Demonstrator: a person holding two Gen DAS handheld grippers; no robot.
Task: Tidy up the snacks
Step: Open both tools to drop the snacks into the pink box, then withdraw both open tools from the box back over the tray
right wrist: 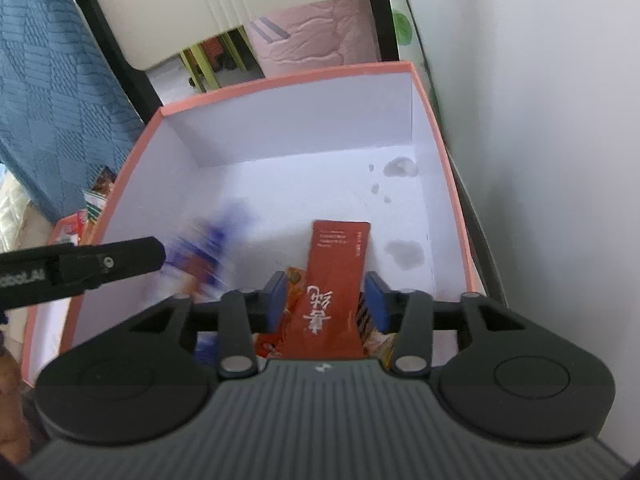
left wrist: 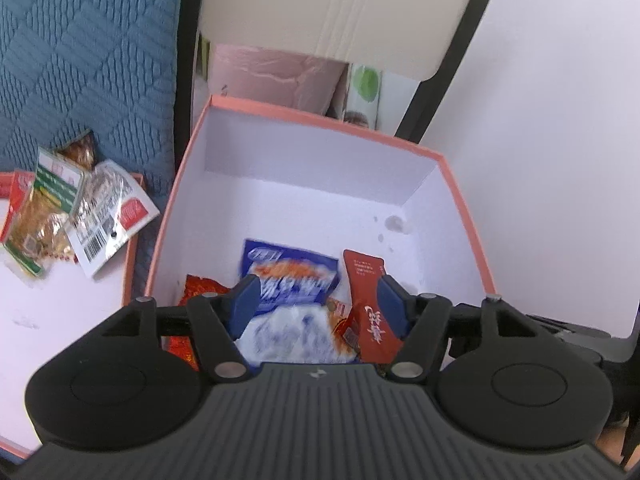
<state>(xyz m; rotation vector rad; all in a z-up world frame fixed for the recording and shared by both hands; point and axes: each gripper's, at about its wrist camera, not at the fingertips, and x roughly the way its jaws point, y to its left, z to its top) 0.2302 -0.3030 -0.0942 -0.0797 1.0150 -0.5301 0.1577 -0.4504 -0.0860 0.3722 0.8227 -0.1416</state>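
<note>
A white box with a salmon-pink rim (left wrist: 320, 160) (right wrist: 288, 136) lies below both grippers. My left gripper (left wrist: 318, 300) is open over its near side, with a blurred blue-and-white snack packet (left wrist: 292, 276) loose between the pads. That packet also shows as a blue smear (right wrist: 204, 256) beside the left gripper's black finger (right wrist: 100, 264). My right gripper (right wrist: 326, 300) is open around a long red packet with white writing (right wrist: 336, 280) (left wrist: 368, 300), which rests in the box. Orange and red packets (left wrist: 200, 286) (right wrist: 294, 288) lie underneath.
A shallow pink-edged lid (left wrist: 132, 264) at the left carries several more snack packets (left wrist: 60, 208). Blue quilted fabric (left wrist: 80, 60) lies behind it. A cream seat on black legs (left wrist: 340, 8) and a pink roll (left wrist: 272, 76) stand beyond the box. A white wall (left wrist: 560, 120) runs along the right.
</note>
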